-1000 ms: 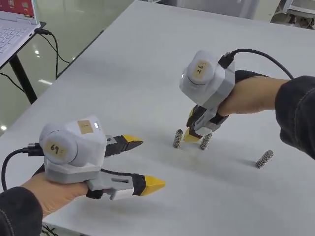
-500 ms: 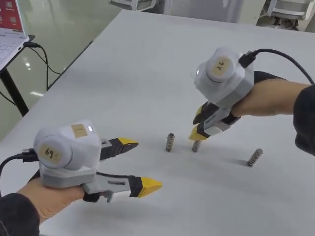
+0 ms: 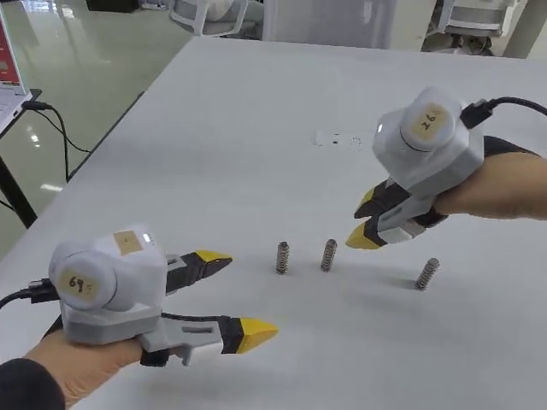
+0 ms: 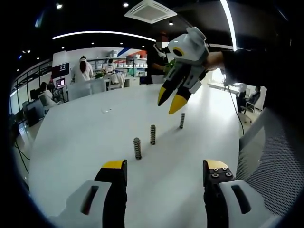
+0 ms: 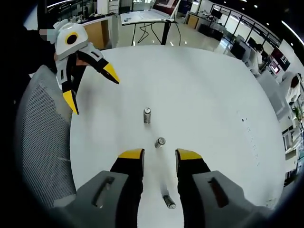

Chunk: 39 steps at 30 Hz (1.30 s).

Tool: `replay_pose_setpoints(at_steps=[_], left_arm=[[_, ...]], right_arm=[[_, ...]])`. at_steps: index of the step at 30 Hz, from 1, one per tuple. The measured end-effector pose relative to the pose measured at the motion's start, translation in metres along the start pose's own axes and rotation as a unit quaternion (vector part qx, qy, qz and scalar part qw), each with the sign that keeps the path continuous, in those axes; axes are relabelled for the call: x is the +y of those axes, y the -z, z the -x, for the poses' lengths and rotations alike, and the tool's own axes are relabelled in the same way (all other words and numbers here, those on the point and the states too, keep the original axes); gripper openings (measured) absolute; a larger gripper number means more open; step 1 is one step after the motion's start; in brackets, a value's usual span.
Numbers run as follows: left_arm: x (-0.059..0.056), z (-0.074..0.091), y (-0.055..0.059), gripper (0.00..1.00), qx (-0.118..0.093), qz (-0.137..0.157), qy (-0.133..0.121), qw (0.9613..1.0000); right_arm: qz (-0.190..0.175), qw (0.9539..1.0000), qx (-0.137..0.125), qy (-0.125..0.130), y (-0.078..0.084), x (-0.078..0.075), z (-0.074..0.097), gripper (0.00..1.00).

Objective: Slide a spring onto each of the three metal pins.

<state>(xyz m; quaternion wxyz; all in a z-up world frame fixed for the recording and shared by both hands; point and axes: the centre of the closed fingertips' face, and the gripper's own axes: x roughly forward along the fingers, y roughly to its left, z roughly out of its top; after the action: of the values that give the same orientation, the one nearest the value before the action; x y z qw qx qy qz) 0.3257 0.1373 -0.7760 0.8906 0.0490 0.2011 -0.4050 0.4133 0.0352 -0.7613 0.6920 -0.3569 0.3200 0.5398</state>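
Three grey springs stand upright on pins on the white table (image 3: 256,111): a left spring (image 3: 282,257), a middle spring (image 3: 328,254) and a right spring (image 3: 426,274). My right gripper (image 3: 363,222) hovers above and just right of the middle spring, jaws a little apart, open and holding nothing. Its own view looks down past its yellow tips (image 5: 160,153) at the middle spring (image 5: 160,142) and the other two (image 5: 147,115), (image 5: 168,201). My left gripper (image 3: 239,292) rests low near the front edge, wide open and empty, pointing at the springs (image 4: 137,148), (image 4: 153,134), (image 4: 182,120).
A mesh chair (image 4: 275,156) stands close beside the table edge. A black cable (image 3: 60,128) hangs past the table's left side. Small faint marks (image 3: 335,138) lie on the table farther back. Office desks and people are far behind.
My right gripper has lifted up and to the right, away from the left and middle springs where its tips were. The left gripper has stayed put. The head camera has shifted.
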Motion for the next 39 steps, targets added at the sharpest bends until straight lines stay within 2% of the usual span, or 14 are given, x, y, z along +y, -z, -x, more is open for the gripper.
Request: replay_pose_setpoints(at_steps=[8, 14, 21, 24, 25, 27, 34, 39], left_arm=[[-0.005, 0.0, -0.003, 0.64, -0.002, 0.001, 0.001, 1.0], [-0.005, 0.0, -0.004, 0.64, -0.004, 0.001, -0.001, 1.0], [-0.004, 0.003, -0.006, 0.64, -0.008, 0.002, -0.006, 0.9999], [-0.005, 0.004, -0.006, 0.65, -0.01, 0.004, -0.006, 0.9999], [-0.005, 0.004, -0.006, 0.65, -0.01, 0.004, -0.006, 0.9999], [-0.005, 0.004, -0.006, 0.65, -0.011, 0.005, -0.006, 0.9999], [-0.006, 0.004, -0.007, 0.66, -0.013, 0.006, -0.008, 0.9999], [-0.006, 0.003, -0.008, 0.66, -0.015, 0.007, -0.007, 0.9998]], right_arm=[[-0.032, 0.9987, -0.028, 0.029, 0.013, 0.001, 0.017, 0.28], [-0.056, 0.9952, -0.058, 0.056, 0.02, 0.002, 0.037, 0.29], [-0.09, 0.9868, -0.102, 0.088, 0.029, 0.003, 0.062, 0.3], [-0.106, 0.9804, -0.124, 0.11, 0.034, 0.002, 0.074, 0.3], [-0.108, 0.9799, -0.126, 0.111, 0.035, 0.002, 0.076, 0.3], [-0.122, 0.9753, -0.139, 0.121, 0.04, 0.002, 0.082, 0.31], [-0.163, 0.9607, -0.169, 0.148, 0.069, 0.005, 0.097, 0.36], [-0.173, 0.9579, -0.177, 0.146, 0.086, 0.014, 0.096, 0.41]])
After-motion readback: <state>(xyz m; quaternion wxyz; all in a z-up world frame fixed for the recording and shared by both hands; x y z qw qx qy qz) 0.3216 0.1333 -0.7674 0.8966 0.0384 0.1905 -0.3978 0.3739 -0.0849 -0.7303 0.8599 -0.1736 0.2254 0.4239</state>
